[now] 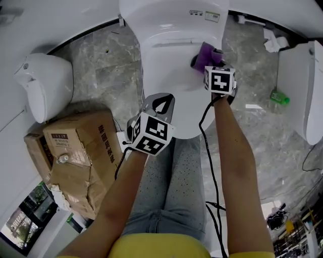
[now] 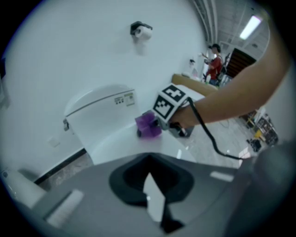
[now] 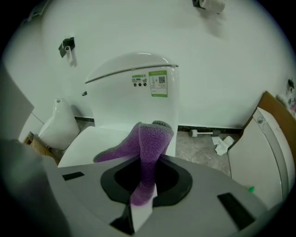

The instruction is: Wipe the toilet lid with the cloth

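The white toilet lid (image 1: 171, 80) lies closed below the tank (image 1: 174, 15). My right gripper (image 1: 202, 61) is at the lid's back right, near the tank, shut on a purple cloth (image 1: 208, 50). In the right gripper view the cloth (image 3: 145, 152) runs up out of the jaws and drapes onto the lid (image 3: 88, 143). My left gripper (image 1: 160, 101) hovers over the lid's front left, shut and holding nothing. The left gripper view shows its closed jaws (image 2: 150, 178), with the cloth (image 2: 148, 125) and the right gripper's marker cube (image 2: 170, 105) farther back on the lid (image 2: 125, 146).
A worn cardboard box (image 1: 81, 151) stands left of the toilet, with a white fixture (image 1: 45, 83) behind it. Another white fixture (image 1: 303, 90) is at the right, with a green item (image 1: 279, 97) and crumpled paper (image 1: 272, 40) on the marble floor. A cable (image 1: 209, 166) trails from the right gripper.
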`<state>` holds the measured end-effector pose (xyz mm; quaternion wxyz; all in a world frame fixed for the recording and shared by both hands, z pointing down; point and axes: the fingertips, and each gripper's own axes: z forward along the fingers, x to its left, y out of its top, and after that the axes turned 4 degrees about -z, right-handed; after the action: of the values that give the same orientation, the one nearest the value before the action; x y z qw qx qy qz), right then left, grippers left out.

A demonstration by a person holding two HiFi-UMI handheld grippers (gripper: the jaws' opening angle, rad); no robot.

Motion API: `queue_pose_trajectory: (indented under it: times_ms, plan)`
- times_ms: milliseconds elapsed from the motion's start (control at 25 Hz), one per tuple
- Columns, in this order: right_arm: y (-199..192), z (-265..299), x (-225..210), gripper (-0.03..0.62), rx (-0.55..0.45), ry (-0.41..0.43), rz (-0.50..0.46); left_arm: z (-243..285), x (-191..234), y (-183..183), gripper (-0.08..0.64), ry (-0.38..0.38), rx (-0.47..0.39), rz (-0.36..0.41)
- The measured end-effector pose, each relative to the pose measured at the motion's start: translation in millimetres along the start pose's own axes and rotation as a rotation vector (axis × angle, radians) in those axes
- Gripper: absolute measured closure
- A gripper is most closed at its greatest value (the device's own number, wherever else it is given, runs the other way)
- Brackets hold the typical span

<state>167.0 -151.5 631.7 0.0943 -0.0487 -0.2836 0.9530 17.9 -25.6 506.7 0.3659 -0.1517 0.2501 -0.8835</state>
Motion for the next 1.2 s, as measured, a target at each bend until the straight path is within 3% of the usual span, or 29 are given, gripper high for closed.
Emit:
queue_pose_trajectory:
  times_ms: [120,440,720,800,880,1200]
  plan:
    - [13.2,-17.1,41.6,0.549,-0.053,0.064,-0.039,-10.1,-0.5,-1.9,0.565,-0.001,-0.013,0.002]
    - [28.5,-48.0,195.2,0.549,-0.108,0.399,-0.067,-39.3,3.7,-24.8,0.565,0.035,0.006,0.008]
    - [-28.5,-28.1,259.1,0.549,0.051,0.603,-0.097,-48.5,15.8,-62.4,0.565,0.083,0.060,-0.051]
    - [-46.6,-20.0,263.1,0.549,0.106,0.612,-0.116,-49.0,17.7,-65.3,0.565,0.088,0.062,-0.053]
    - [-59.2,-12.3,254.7,0.549,0.137,0.565,-0.133,-48.6,18.6,-66.5,0.565,0.086,0.061,-0.053]
    - [-72.1,-15.4,175.5,0.549,0.129,0.393,-0.083,-39.9,4.1,-54.9,0.565,0.047,0.036,-0.024]
